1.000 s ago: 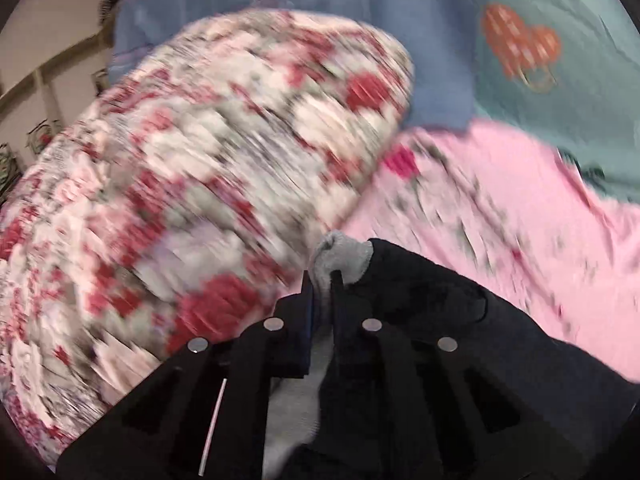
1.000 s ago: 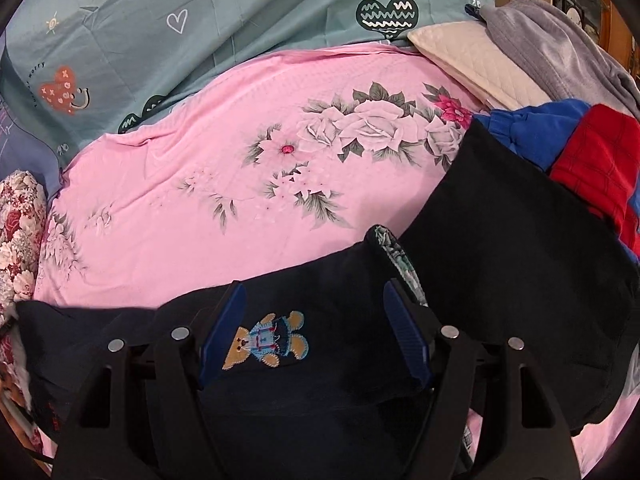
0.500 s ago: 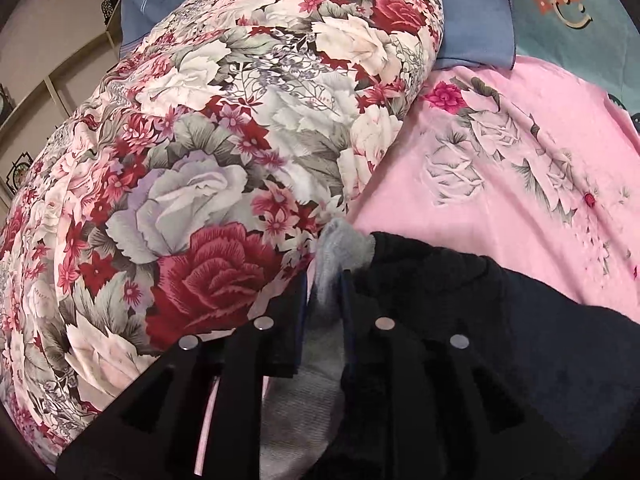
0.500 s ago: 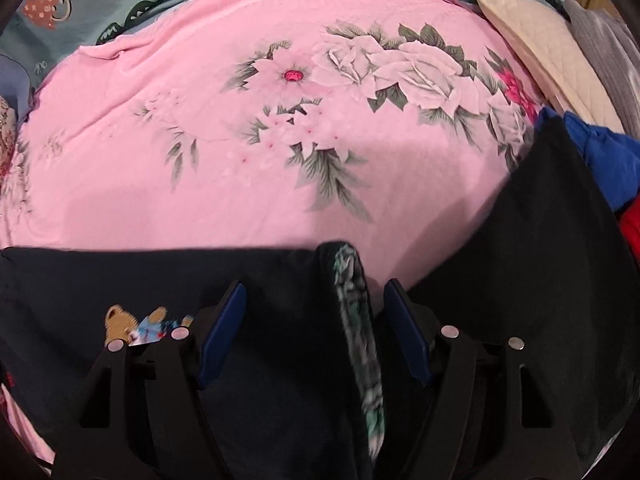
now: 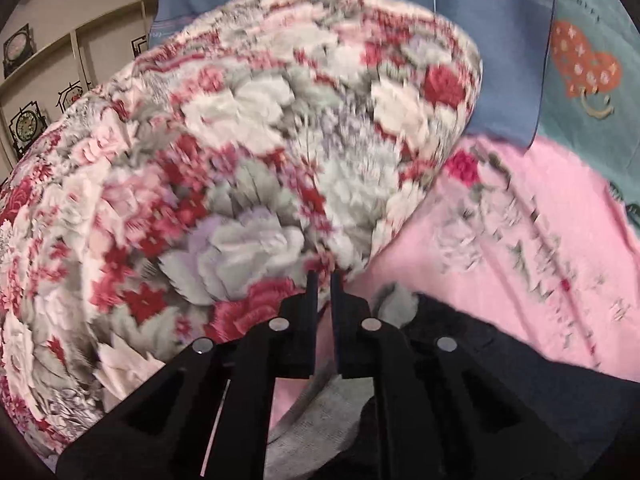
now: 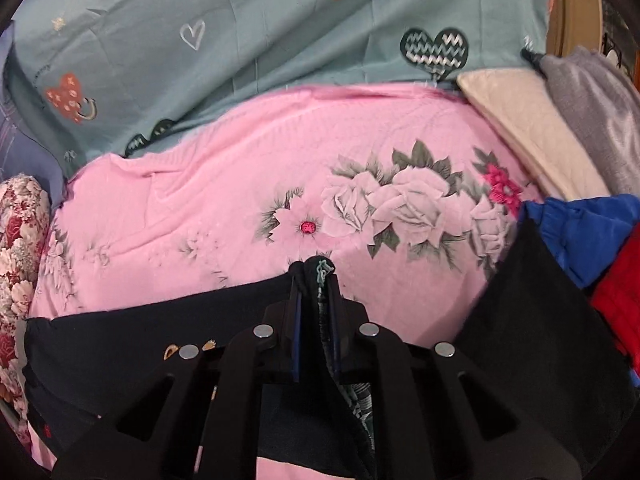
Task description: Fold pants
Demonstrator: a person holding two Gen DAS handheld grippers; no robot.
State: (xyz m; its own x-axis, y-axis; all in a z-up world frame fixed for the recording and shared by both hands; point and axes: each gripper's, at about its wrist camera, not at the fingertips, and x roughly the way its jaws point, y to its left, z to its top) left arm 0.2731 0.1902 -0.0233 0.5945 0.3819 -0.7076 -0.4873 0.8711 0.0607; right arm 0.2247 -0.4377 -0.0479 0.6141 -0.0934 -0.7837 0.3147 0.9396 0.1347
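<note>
Slippage worries me: my right gripper [image 6: 314, 280], jaws just closing, pinches the dark navy fleece pants [image 6: 120, 340] on the pink floral bedsheet [image 6: 240, 184]; my left gripper [image 5: 324, 280] is clenched empty, so one-sided pulling skews the fold.

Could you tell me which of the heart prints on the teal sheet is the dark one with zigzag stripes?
It is the black heart with white zigzags at the teal sheet's right side, beside the cream quilted pad; the other large hearts are orange with dots.
</note>
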